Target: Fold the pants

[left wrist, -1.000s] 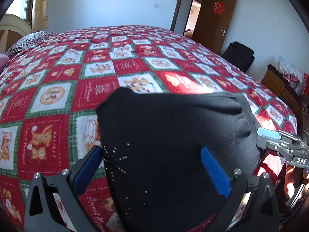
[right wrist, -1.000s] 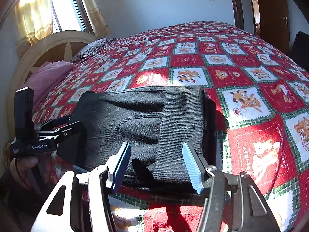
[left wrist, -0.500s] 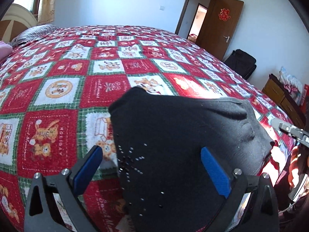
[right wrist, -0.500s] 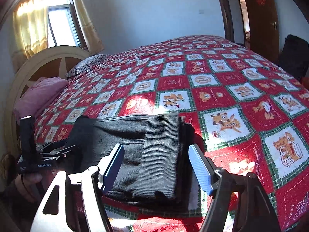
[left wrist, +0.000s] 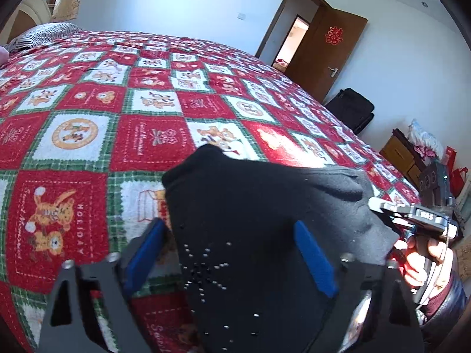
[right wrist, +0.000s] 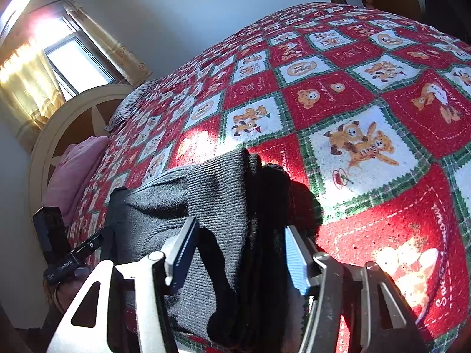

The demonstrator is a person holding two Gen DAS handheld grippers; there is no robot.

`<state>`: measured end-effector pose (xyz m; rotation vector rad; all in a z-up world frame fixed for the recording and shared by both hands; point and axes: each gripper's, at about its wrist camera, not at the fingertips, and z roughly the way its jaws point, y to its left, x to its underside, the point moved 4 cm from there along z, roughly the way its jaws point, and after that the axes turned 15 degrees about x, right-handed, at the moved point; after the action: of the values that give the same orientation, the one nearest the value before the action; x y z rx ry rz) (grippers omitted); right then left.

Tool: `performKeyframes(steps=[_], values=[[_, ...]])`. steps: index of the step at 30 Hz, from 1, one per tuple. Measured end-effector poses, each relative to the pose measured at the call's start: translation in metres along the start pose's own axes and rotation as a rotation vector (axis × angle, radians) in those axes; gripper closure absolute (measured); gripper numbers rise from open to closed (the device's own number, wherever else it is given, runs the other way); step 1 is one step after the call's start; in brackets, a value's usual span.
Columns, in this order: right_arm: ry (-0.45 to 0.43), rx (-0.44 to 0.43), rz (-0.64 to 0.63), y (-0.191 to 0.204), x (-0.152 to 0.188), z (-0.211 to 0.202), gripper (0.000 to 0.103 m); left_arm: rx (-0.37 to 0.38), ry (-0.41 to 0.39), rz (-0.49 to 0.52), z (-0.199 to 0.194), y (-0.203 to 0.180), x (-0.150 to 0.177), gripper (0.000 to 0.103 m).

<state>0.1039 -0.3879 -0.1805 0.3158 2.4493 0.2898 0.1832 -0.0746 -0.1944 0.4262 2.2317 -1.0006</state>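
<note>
Left wrist view. Black pants lie as a compact folded bundle on the patchwork bedspread, lower centre of frame, near the bed's edge. Left gripper has its blue fingers spread wide to either side of the bundle, pinching nothing. Right gripper shows at right edge by the bundle's far end; whether it is parted or closed cannot be told from here. The bundle's near end is cut off by the bottom of frame.

Right wrist view. Pants at lower centre, ribbed layers stacked. Right gripper spread apart, straddling the stack, clamping nothing. Left gripper small at lower left, unclear.

Judgement: folding looks essentially complete; perhaps only tidying left. The layers' undersides are hidden.
</note>
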Motion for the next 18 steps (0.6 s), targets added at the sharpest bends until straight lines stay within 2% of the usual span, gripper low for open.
performKeyframes(steps=[7, 9, 10, 12, 13, 15, 16, 18], values=[[0.021, -0.023, 0.022, -0.007, 0.001, 0.011, 0.059, 0.042, -0.015, -0.034, 0.0, 0.007, 0.0, 0.023], [0.013, -0.022, 0.011, -0.006, 0.002, 0.01, 0.058, 0.046, -0.016, -0.043, -0.001, 0.008, -0.001, 0.027], [0.011, -0.02, 0.004, -0.004, 0.002, 0.009, 0.059, 0.049, -0.017, -0.048, -0.002, 0.008, -0.001, 0.032], [-0.004, -0.033, -0.001, -0.001, 0.002, 0.003, 0.07, 0.057, -0.02, -0.054, -0.004, 0.01, -0.001, 0.046], [-0.01, -0.046, -0.003, 0.002, 0.002, 0.0, 0.073, 0.07, -0.025, -0.061, -0.005, 0.011, -0.001, 0.062], [-0.036, -0.054, -0.023, 0.009, 0.002, -0.01, 0.075, 0.096, -0.034, -0.075, -0.009, 0.011, -0.002, 0.081], [-0.05, -0.058, -0.035, 0.013, 0.001, -0.015, 0.076, 0.097, -0.039, -0.073, -0.011, 0.01, -0.003, 0.086], [-0.08, -0.068, -0.064, 0.024, -0.002, -0.028, 0.076, 0.102, -0.055, -0.06, -0.017, 0.006, -0.004, 0.088]])
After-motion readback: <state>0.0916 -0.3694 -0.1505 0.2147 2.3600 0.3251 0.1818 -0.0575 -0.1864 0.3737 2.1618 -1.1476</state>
